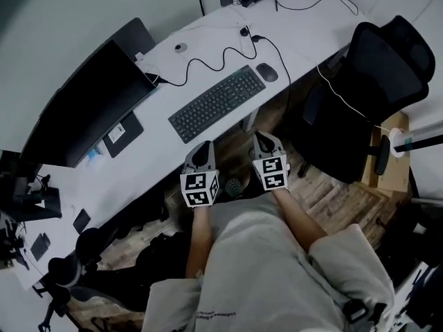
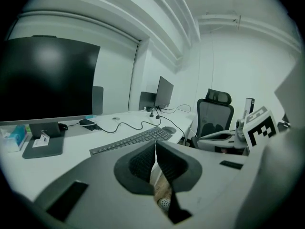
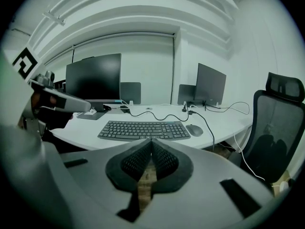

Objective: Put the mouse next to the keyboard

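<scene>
A dark grey mouse (image 1: pixel 266 72) lies on the white desk (image 1: pixel 166 158), just off the right end of the black keyboard (image 1: pixel 217 103). The right gripper view shows the mouse (image 3: pixel 194 130) beside the keyboard (image 3: pixel 144 130), and the left gripper view shows the mouse (image 2: pixel 168 130) past the keyboard (image 2: pixel 131 140). Both grippers hang off the desk's near edge, apart from these things. My left gripper (image 1: pixel 201 154) is shut with nothing in it. My right gripper (image 1: pixel 263 142) is shut and empty too.
A large dark monitor (image 1: pixel 86 106) stands at the left of the desk, a black cable (image 1: pixel 208 64) snakes behind the keyboard. A black office chair (image 1: pixel 367 88) stands at the right over the wooden floor (image 1: pixel 332 192). A second monitor (image 3: pixel 210 85) stands at the back.
</scene>
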Demonstrator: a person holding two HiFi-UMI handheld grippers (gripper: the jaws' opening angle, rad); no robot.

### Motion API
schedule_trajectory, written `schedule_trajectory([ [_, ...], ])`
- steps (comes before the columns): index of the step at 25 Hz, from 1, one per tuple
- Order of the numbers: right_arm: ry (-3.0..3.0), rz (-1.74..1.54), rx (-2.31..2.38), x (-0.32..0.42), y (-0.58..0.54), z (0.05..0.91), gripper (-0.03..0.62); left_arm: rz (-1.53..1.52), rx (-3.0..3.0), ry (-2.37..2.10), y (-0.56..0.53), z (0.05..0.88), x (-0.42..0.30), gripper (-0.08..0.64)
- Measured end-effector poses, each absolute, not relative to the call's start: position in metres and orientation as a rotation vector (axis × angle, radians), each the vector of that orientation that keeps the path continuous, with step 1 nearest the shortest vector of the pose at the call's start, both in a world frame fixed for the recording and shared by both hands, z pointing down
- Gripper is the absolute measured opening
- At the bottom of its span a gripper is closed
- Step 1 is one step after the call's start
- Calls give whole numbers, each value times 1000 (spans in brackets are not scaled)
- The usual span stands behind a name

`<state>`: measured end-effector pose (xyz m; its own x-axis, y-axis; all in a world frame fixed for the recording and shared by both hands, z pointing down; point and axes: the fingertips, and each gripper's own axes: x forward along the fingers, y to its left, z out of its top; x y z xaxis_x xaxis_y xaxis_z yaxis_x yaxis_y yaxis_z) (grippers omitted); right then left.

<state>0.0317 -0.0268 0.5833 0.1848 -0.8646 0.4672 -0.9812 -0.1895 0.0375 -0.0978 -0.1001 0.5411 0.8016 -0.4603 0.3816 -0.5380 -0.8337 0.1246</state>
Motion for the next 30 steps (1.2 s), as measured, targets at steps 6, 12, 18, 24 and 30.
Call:
schedule_trajectory([
  [6, -1735, 518, 2149, 36, -22, 588, 5, 507, 2758, -770, -96, 545, -100, 25],
  [12, -1720, 533, 2149, 41, -18, 591, 5, 515, 2750, -776, -96, 547, -101, 25],
  [18, -1714, 507, 2104, 36, -14, 596, 3, 526, 2753, -761, -90, 551, -100, 25],
  [24, -1712, 514, 2118, 39, -10, 595, 3, 532, 2755, -761, -87, 551, -100, 25],
  [30, -1712, 516, 2129, 43, -9, 594, 3, 540, 2761, -770, -86, 550, -101, 25],
])
